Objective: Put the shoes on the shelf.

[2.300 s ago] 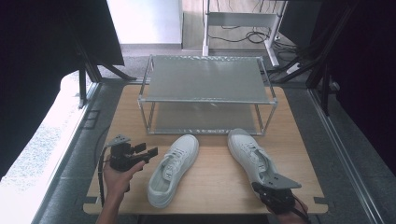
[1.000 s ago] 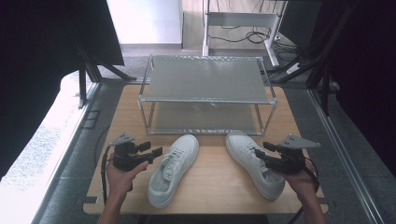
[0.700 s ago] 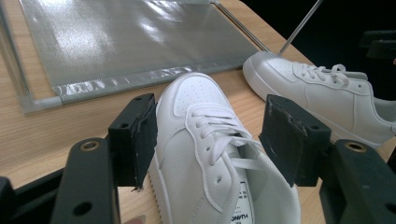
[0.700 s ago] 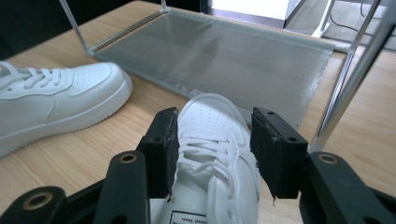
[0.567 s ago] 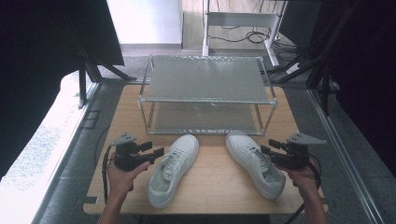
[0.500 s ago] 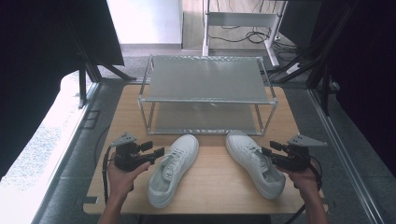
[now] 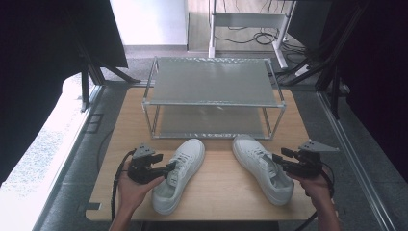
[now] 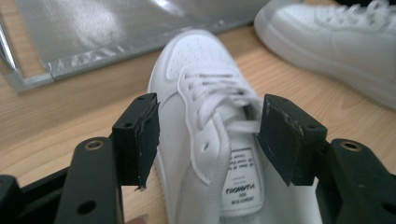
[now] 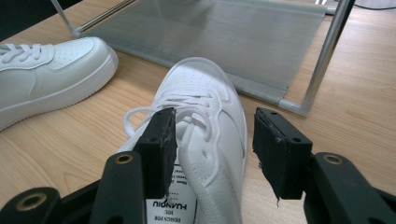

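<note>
Two white sneakers lie on the wooden table, toes toward the rack: the left sneaker and the right sneaker. My left gripper is open at the left sneaker's rear, one pad outside its side wall and one over the tongue. My right gripper is open at the right sneaker's rear. Its jaws have just been opening; the sneaker's outer side sits between them, and neither pad presses on it.
A two-tier metal mesh rack stands at the back of the table, both shelves bare. The sneaker toes lie just short of its lower shelf. The other sneaker lies to the left in the right gripper view.
The right hand came up from the table's front edge to the right sneaker's rear, then sank slightly closer to it. The left hand has hardly moved.
</note>
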`<state>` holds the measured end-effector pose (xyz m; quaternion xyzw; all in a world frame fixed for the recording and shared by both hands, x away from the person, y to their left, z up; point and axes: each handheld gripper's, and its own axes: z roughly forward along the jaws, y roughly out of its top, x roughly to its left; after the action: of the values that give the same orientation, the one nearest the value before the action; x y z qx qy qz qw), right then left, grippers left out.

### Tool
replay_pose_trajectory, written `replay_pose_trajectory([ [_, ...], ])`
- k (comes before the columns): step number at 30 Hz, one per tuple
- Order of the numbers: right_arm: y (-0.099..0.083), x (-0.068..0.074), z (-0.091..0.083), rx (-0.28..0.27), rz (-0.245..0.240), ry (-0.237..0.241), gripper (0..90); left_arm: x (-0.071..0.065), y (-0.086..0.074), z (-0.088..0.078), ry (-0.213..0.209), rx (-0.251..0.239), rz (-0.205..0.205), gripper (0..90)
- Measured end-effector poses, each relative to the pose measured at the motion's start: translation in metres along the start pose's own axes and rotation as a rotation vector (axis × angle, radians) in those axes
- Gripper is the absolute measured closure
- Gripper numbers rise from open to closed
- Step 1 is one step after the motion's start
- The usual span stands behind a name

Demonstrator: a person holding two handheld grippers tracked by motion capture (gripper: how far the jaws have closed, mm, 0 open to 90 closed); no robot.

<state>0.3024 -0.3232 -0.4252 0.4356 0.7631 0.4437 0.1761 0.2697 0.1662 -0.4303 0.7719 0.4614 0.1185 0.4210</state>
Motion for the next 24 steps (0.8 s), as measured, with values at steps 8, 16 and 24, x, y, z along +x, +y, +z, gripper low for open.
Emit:
replay_pose_trajectory([
  [8, 0.0, -0.003, -0.001, -0.003, 0.013, 0.002, 49.3, -0.004, -0.009, 0.012, 0.063, 0.086, 0.066, 33.2],
  [16, -0.002, -0.002, 0.0, 0.002, 0.013, 0.006, 49.8, 0.001, -0.014, 0.019, 0.091, 0.13, 0.063, 42.8],
  [24, -0.004, -0.002, 0.002, 0.015, 0.006, 0.001, 49.6, -0.002, -0.016, 0.023, 0.169, 0.158, 0.119, 49.3],
])
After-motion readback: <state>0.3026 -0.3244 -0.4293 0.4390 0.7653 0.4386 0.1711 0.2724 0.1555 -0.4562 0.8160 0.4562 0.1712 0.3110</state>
